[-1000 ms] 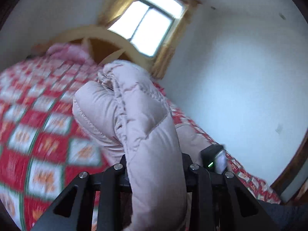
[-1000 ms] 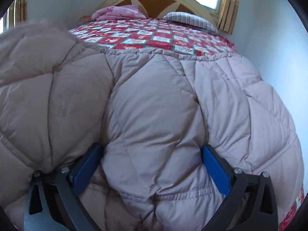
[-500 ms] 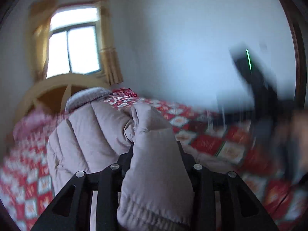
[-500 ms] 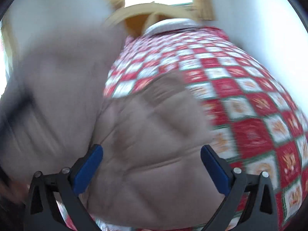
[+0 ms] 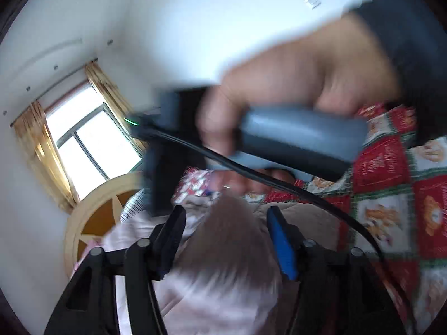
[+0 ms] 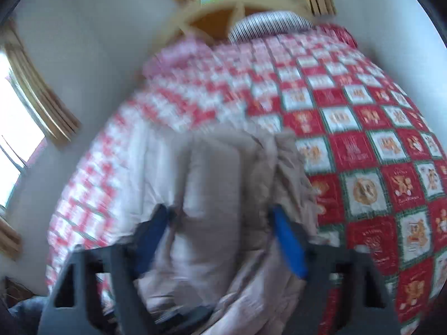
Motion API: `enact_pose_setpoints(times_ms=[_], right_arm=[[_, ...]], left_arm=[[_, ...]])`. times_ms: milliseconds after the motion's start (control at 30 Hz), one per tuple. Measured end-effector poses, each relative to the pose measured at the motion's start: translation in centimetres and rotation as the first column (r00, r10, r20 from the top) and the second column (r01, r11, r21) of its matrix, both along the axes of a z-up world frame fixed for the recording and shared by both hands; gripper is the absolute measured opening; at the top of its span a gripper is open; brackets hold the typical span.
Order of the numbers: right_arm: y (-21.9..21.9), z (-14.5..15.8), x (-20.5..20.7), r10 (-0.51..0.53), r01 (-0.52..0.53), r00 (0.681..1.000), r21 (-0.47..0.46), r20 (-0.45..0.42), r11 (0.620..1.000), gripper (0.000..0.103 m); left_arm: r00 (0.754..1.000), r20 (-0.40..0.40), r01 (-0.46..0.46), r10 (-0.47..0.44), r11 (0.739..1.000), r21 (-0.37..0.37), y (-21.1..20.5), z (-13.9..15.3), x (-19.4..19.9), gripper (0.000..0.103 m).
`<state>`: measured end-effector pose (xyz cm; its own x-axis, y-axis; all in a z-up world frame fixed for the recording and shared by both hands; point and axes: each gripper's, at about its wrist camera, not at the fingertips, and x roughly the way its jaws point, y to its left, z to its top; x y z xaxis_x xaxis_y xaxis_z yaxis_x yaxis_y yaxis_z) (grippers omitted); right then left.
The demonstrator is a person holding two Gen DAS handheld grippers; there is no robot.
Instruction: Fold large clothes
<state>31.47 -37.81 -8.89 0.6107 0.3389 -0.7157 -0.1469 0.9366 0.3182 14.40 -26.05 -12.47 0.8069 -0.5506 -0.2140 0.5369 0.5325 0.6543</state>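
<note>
The pale pink padded jacket (image 6: 223, 209) lies bunched on the red and white checked bedspread (image 6: 363, 145), and both views are blurred.

In the left wrist view, the left gripper (image 5: 226, 240) has a fold of the jacket (image 5: 223, 265) between its two fingers. The jaws have just been opening, and a small gap shows between the cloth and each finger, so the fold seems loose; the blur does not allow to be sure. Only this view shows the person's right hand (image 5: 293, 83), from 12 to 2 o'clock, closed around the grey handle (image 5: 301, 136) of the other gripper. A dark sleeve (image 5: 413, 55) covers the wrist, and a black cable (image 5: 279, 184) runs from the handle down toward 4 o'clock. A window (image 5: 92, 139) with yellow curtains is at 9 o'clock, and the wooden headboard (image 5: 92, 217) is just below it.

In the right wrist view, the right gripper (image 6: 220, 237) has a thick roll of the jacket between its blue pads (image 6: 287, 245). Its jaws have just been closing. The right pad lies against the cloth, but at the left pad I cannot tell if it presses. Only this view shows the whole bed: the striped pillow (image 6: 271, 25) at 12 o'clock against the headboard (image 6: 212, 14), and bare bedspread from 1 to 4 o'clock.
</note>
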Motion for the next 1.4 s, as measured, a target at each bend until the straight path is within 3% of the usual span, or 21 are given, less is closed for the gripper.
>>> enact_pose_setpoints(times_ms=[67,133,233,333,367,433,467,600,667,733,867,933,1000,1067,1167,1267,1333,1400], right_arm=[[-0.2,-1.1,0.5,-0.031,0.030,0.999,-0.047,-0.018,0.998,0.067],[-1.1,-1.7,0.2,-0.066,0.064,0.998,-0.080,-0.020,0.995,0.067],[-2.1,-2.4,-1.2,-0.105,0.101,0.994,-0.114,-0.032,0.988,0.067],[-2.9,-3.2,-1.8,-0.136,0.125,0.989,-0.166,-0.057,0.978,0.067],[-3.1,-3.4,-2.1,-0.154,0.138,0.986,-0.202,-0.064,0.970,0.067],[-3.7,-2.9,-2.9,-0.180,0.163,0.981,-0.199,-0.069,0.966,0.067],[-3.8,-2.2,-3.3,-0.207,0.193,0.977,-0.197,-0.053,0.961,0.067],[-2.4,4.6,-5.2,-0.274,0.290,0.952,-0.118,0.132,0.950,0.068],[-0.6,7.4,-5.0,-0.239,0.254,0.950,-0.050,0.201,0.966,0.068],[1.2,9.0,-3.3,-0.212,0.209,0.954,0.040,0.213,0.977,0.070],[1.6,6.0,2.7,-0.196,0.163,0.976,0.273,0.096,0.948,0.072],[0.3,3.4,4.6,-0.265,0.238,0.960,0.231,0.093,0.943,0.071],[-1.3,0.7,5.0,-0.303,0.282,0.949,0.191,0.089,0.940,0.062],[-2.9,-1.7,4.7,-0.334,0.318,0.937,0.141,0.103,0.937,0.062],[-5.9,-3.6,4.5,-0.386,0.366,0.916,0.171,0.107,0.915,0.062],[-8.0,-4.0,4.3,-0.416,0.396,0.906,0.197,0.077,0.897,0.063],[-8.1,-3.3,3.7,-0.404,0.384,0.912,0.190,0.077,0.904,0.066],[-7.9,-2.6,2.9,-0.398,0.382,0.913,0.156,0.092,0.911,0.078]], left_arm=[[1.000,0.008,0.013,-0.013,0.999,-0.043,3.2,1.3,-1.4,0.081],[1.000,-0.021,-0.007,0.005,0.995,-0.099,6.4,2.6,-1.5,0.084],[0.990,-0.112,-0.109,0.087,0.972,-0.211,10.9,4.4,1.7,0.087],[0.938,-0.262,-0.304,0.225,0.899,-0.315,14.3,4.9,8.5,0.089],[0.909,-0.340,-0.355,0.242,0.876,-0.327,15.0,4.4,11.2,0.089],[0.858,-0.468,-0.393,0.212,0.857,-0.333,15.5,3.0,15.2,0.089],[0.849,-0.493,-0.391,0.192,0.855,-0.340,15.4,2.5,16.2,0.089],[0.863,-0.484,-0.335,0.147,0.882,-0.331,12.5,1.7,16.7,0.089],[0.879,-0.454,-0.299,0.147,0.911,-0.284,10.2,1.6,16.5,0.089],[0.892,-0.429,-0.271,0.140,0.927,-0.261,9.5,2.0,16.0,0.089],[0.906,-0.400,-0.253,0.139,0.935,-0.248,10.1,1.7,15.6,0.089],[0.907,-0.396,-0.269,0.142,0.919,-0.288,11.7,2.7,15.4,0.089],[0.905,-0.400,-0.299,0.143,0.883,-0.362,13.2,4.7,15.3,0.089],[0.880,-0.443,-0.364,0.171,0.842,-0.398,13.2,6.6,16.8,0.092],[0.829,-0.516,-0.443,0.215,0.816,-0.371,10.4,8.1,20.0,0.092],[0.761,-0.562,-0.537,0.324,0.801,-0.265,7.0,6.9,23.1,0.092],[0.715,-0.556,-0.587,0.424,0.796,-0.148,4.9,4.3,23.8,0.092],[0.687,-0.547,-0.616,0.478,0.783,-0.089,4.2,2.1,24.5,0.093]])
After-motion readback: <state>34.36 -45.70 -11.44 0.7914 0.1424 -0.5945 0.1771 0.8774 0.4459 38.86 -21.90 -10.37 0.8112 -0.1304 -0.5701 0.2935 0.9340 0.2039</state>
